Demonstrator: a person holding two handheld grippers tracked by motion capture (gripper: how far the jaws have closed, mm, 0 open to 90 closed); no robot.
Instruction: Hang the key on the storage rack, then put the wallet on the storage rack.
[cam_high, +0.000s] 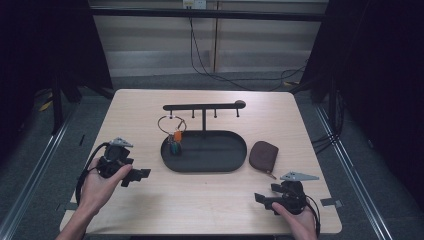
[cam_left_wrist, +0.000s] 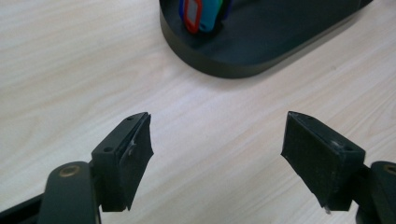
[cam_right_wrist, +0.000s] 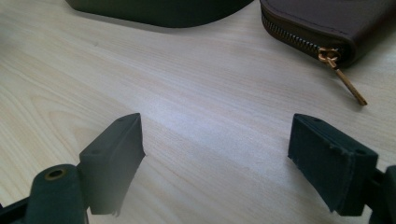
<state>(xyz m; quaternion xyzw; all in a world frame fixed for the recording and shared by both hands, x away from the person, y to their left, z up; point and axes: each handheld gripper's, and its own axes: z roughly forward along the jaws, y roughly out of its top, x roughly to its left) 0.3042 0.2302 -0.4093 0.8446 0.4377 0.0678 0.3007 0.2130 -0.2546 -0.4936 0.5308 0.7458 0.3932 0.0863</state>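
Observation:
A black oval tray (cam_high: 235, 155) with a T-shaped hook rack (cam_high: 202, 107) stands mid-table. A key ring with orange and teal tags (cam_high: 175, 137) hangs from a left hook down into the tray; the tags (cam_left_wrist: 201, 11) show at the tray's end (cam_left_wrist: 243, 56). A brown zip pouch (cam_high: 263, 155) lies right of the tray, its brass zip pull (cam_right_wrist: 343, 77) pointing toward me. My left gripper (cam_high: 141, 175) is open over bare wood left of the tray, also seen as the gripper (cam_left_wrist: 217, 149). My right gripper (cam_high: 260, 199) is open near the front edge, seen as the gripper (cam_right_wrist: 215, 156), below the pouch (cam_right_wrist: 327, 23).
The wooden table (cam_high: 210, 200) has bare wood in front of the tray and along both sides. Cables run on the floor behind the table (cam_high: 235, 80). Metal rails flank the table on left and right.

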